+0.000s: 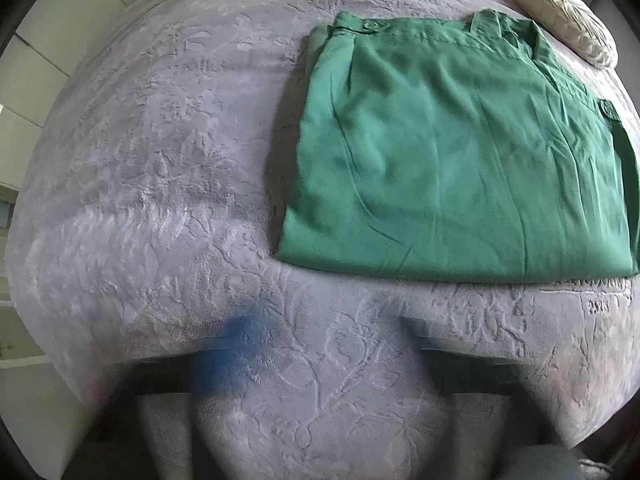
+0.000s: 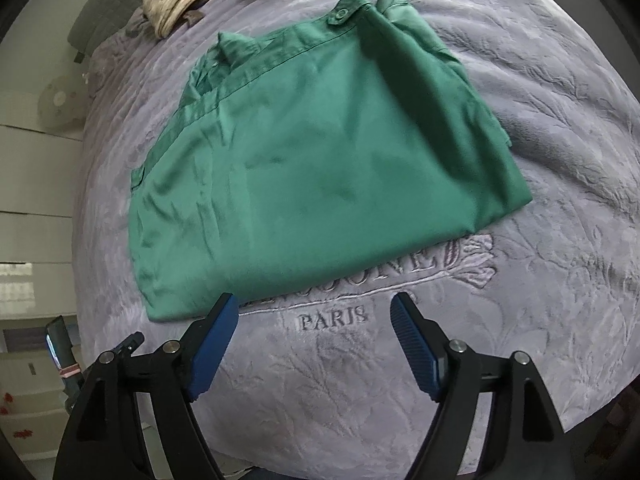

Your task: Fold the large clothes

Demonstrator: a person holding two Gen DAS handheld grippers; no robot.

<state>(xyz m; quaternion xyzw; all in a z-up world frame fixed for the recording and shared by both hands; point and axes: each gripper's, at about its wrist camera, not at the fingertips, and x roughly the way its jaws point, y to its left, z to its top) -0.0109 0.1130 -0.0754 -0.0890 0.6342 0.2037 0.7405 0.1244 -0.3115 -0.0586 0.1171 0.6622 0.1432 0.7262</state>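
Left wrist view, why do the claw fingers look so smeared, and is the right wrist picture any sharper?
Left wrist view: the left claw is motion-blurred into dark and blue streaks, while the green garment and grey blanket stay fairly crisp. Right wrist view: the right claw is sharp, its blue pads clearly ribbed; fisheye bulge curves the blanket in both.

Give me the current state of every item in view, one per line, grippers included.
Green shirt: folded into a flat rectangle, lying on the blanket, collar away from the camera, nothing gripping it.
Grey blanket: spread flat under the shirt.
Left gripper: open, blurred, empty, over bare blanket.
Right gripper: open, empty, near the shirt's closest edge.
Cream pillow: lying beyond the shirt.
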